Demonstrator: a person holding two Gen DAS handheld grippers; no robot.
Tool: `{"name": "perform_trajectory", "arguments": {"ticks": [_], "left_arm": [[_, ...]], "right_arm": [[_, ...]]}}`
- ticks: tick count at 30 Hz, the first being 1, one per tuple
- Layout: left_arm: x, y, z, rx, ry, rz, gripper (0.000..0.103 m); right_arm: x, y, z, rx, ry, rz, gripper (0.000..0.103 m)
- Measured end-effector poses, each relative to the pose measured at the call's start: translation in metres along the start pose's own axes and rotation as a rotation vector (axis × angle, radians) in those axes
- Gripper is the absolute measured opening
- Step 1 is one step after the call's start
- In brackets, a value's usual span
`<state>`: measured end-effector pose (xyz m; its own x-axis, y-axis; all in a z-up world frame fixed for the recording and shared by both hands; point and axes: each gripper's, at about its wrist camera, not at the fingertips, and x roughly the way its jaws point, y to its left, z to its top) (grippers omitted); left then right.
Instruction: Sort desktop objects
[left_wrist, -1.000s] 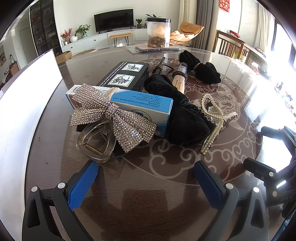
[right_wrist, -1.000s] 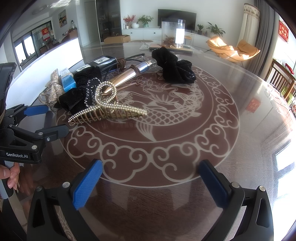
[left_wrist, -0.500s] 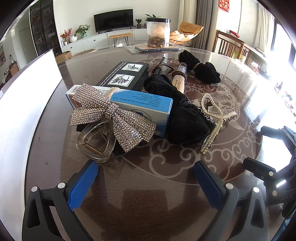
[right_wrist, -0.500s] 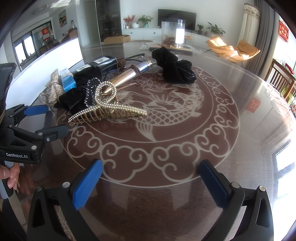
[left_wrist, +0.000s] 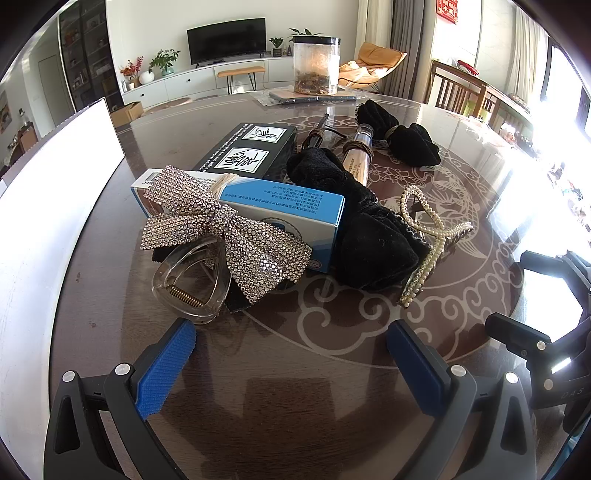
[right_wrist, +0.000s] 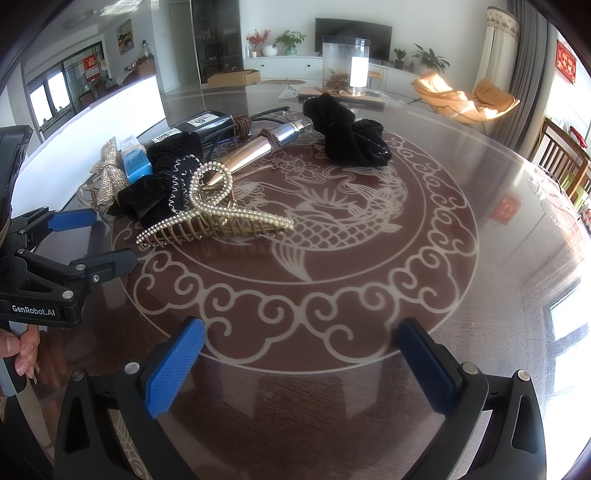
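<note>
Clutter (left_wrist: 280, 221) fills the table's (right_wrist: 498, 229) left; both hand-held grippers (left_wrist: 291, 365) (right_wrist: 301, 362) hover spread.

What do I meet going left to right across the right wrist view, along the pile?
rhinestone bow → blue box → black velvet bow → pearl claw clip → metal tube → black scrunchie
</note>
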<state>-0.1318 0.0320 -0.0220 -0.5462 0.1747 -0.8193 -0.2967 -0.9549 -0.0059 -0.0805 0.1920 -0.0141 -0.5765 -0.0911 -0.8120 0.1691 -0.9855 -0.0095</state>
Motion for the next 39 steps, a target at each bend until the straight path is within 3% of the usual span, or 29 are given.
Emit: {"name": "perform_trajectory", "arguments": {"ticks": [15, 21, 28, 35, 39], "left_arm": [[-0.010, 0.002, -0.013, 0.004, 0.000, 0.003, 0.103], [-0.025, 0.010, -0.034, 0.068, 0.001, -0.044, 0.103], [-0.026, 0.010, -0.034, 0.100, 0.008, -0.059, 0.103], [-0.018, 0.010, -0.018, 0.152, 0.129, -0.068, 0.103], [-0.021, 0.011, -0.008, 0.211, 0.117, -0.019, 0.103]], "right_arm": [[0.000, 0.000, 0.000, 0.000, 0.001, 0.000, 0.103], [-0.001, 0.000, 0.000, 0.000, 0.000, 0.000, 0.103], [-0.001, 0.000, 0.000, 0.000, 0.000, 0.000, 0.103], [-0.001, 0.000, 0.000, 0.000, 0.000, 0.000, 0.103], [-0.001, 0.000, 0.000, 0.000, 0.000, 0.000, 0.103]]}}
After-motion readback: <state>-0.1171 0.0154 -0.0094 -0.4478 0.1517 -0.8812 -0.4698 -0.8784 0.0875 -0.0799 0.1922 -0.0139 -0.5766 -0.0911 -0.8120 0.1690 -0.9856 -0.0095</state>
